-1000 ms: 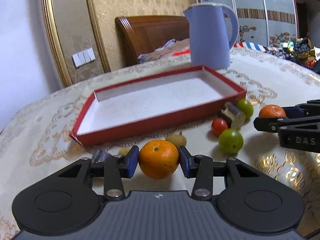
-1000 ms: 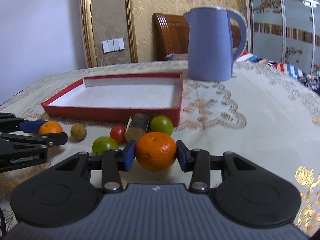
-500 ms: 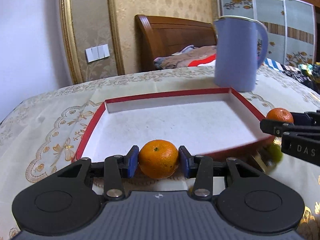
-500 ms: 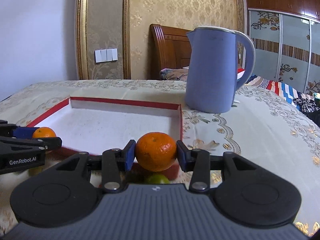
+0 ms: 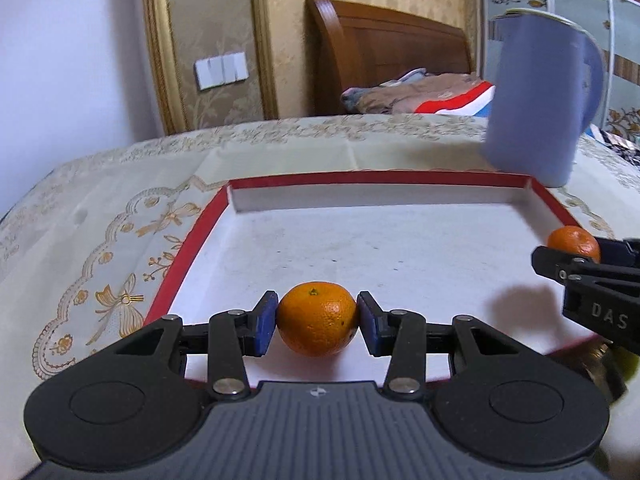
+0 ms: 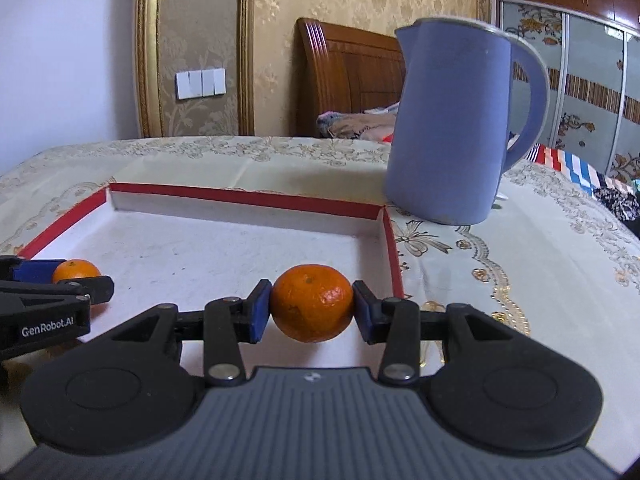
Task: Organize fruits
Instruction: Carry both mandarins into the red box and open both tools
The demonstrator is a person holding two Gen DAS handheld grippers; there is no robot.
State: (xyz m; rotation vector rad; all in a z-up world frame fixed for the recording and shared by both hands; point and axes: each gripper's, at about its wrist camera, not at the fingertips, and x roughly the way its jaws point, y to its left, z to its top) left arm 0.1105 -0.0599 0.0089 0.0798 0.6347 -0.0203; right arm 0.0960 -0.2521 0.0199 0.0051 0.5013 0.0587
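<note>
Where the room falls away behind the surface (image 6: 520,248): gold-patterned wallpaper, a wooden headboard (image 6: 348,76) with heaped bedding (image 5: 412,94), a row of wall switches (image 6: 201,83), sliding wardrobe doors (image 6: 592,96) at right. Spread over the surface, a cream cloth with gold embroidery. Resting on it, a shallow red tray (image 5: 384,178) with a white floor, wide and bare across its middle. Just beyond the tray's far right corner, upright, a lavender kettle (image 6: 452,128), handle toward the right, blurred in the left wrist view. Over the tray's near edge, left of centre, the left hand-held gripper (image 5: 317,324), blue pads (image 5: 264,322) clamped on both sides of an orange mandarin (image 5: 317,322), stem dimple up, held above the white floor. Near the tray's right wall, the right hand-held gripper (image 6: 311,309), likewise clamped on a second mandarin (image 6: 311,308), pads pressed against its flanks. Both seen from the side in each other's view: the left at the left edge of the right wrist view, the right at the right edge of the left wrist view. Low at the right of the left wrist view, beneath the right hand-held gripper, a blurred green fruit (image 5: 626,364) outside the tray, touching or merely beside a brownish object: cannot tell.
</note>
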